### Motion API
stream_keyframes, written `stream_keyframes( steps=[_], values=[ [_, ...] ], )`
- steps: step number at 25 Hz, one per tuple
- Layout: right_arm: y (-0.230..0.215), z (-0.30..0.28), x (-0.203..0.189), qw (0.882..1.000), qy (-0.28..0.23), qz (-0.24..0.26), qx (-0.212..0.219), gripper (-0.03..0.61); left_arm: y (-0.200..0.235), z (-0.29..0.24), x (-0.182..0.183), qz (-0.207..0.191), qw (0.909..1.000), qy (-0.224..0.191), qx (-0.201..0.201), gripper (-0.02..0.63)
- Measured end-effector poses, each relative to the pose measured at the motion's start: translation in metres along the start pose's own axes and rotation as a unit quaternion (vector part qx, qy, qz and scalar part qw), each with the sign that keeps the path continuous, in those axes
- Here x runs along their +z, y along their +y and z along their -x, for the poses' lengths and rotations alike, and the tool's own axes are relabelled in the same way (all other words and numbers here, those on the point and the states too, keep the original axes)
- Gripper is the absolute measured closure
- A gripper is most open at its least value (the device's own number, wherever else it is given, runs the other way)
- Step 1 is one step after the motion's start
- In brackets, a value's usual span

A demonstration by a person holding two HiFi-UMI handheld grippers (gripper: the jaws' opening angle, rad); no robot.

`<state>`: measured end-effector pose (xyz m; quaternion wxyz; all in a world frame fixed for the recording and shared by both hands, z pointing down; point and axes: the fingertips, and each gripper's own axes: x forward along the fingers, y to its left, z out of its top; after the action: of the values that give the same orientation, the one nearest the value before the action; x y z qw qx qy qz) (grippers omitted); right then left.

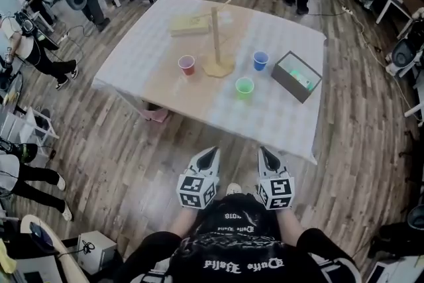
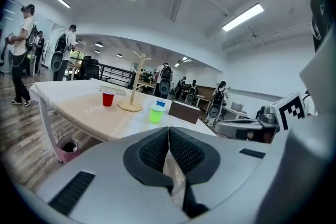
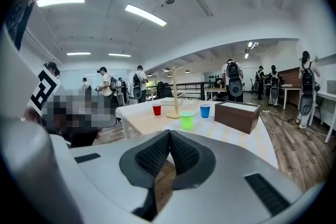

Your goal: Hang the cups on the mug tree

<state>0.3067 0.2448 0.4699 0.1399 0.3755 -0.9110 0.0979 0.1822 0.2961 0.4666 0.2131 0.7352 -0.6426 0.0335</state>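
A wooden mug tree (image 1: pixel 216 43) stands on the table (image 1: pixel 165 86) ahead, also visible as the mug tree (image 2: pixel 136 84) and mug tree (image 3: pixel 173 93). Around its base sit a red cup (image 1: pixel 187 65), a blue cup (image 1: pixel 260 61) and a green cup (image 1: pixel 244 87). In the gripper views I see the red cup (image 2: pixel 108 98), green cup (image 2: pixel 156 114), green cup (image 3: pixel 186 120) and blue cup (image 3: pixel 205 110). My left gripper (image 1: pixel 211 154) and right gripper (image 1: pixel 266 156) are held close to my body, well short of the table, both shut and empty.
A dark brown box (image 1: pixel 296 76) sits at the table's right side, and a flat tan block (image 1: pixel 189 26) lies behind the tree. Wood floor separates me from the table. Several people stand around the room, with a pink bag (image 1: pixel 158 114) under the table.
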Motion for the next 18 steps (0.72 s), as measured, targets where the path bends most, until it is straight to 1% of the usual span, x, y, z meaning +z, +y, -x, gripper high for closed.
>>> stream_keyframes(
  steps=[5, 9, 12, 18],
  values=[
    [-0.040, -0.025, 0.008, 1.000, 0.002, -0.004, 0.005, 0.571, -0.006, -0.041, 0.003, 0.003, 1.0000, 0.006, 0.006, 0.594],
    [-0.059, -0.040, 0.007, 1.000, 0.007, -0.012, 0.005, 0.569, -0.003, -0.068, 0.003, 0.011, 0.9999, 0.011, 0.006, 0.594],
    [-0.070, -0.053, 0.007, 1.000, 0.014, -0.023, 0.002, 0.569, 0.005, -0.088, 0.010, 0.009, 0.9999, 0.009, -0.001, 0.594],
    [-0.109, -0.088, 0.019, 0.996, 0.016, -0.071, -0.045, 0.569, 0.037, -0.131, 0.032, 0.001, 0.9999, 0.008, -0.011, 0.594]
  ],
)
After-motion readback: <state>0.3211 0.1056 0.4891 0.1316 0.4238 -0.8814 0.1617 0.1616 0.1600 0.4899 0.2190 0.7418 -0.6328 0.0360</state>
